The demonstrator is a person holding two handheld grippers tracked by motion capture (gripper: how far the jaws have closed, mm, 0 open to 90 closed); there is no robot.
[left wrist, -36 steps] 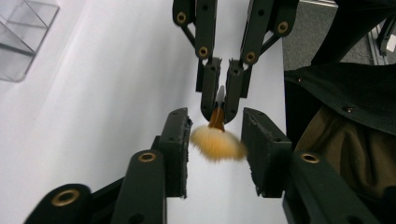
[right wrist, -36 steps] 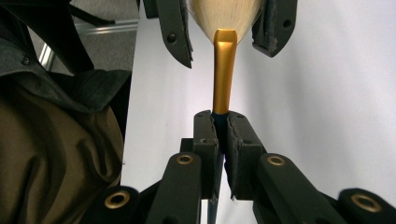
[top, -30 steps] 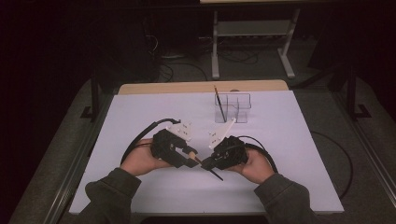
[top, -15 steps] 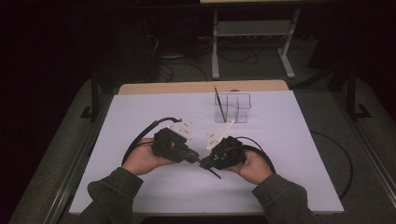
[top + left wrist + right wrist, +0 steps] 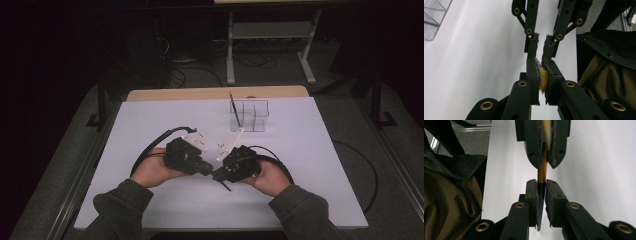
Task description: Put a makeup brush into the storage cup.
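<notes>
Over the near middle of the white surface [image 5: 310, 150], the two grippers meet tip to tip, each held in one hand of the person. Both hold one paintbrush [image 5: 543, 165] between them. The left gripper [image 5: 202, 167] has its fingers closed on the bristle end: in the left gripper view, a tuft of yellowish-brown bristles [image 5: 543, 79] is pressed between its two black pads. The right gripper [image 5: 220, 175] has its fingers closed on the handle: in the right gripper view, the orange part of the handle passes into the fingers of the other gripper, which are just beyond, and the dark part of the handle sits between the right gripper's own pads. In the high view, a thin dark end of the paintbrush sticks out below the right gripper, toward the person. Farther away on the surface, well apart from the grippers, stands a clear plastic organizer [image 5: 250, 115] with several compartments. A second brush [image 5: 235, 111] leans in its left compartment, tilted. The sleeves [image 5: 120, 210] of the person are olive-brown and rest at the near edge.
</notes>
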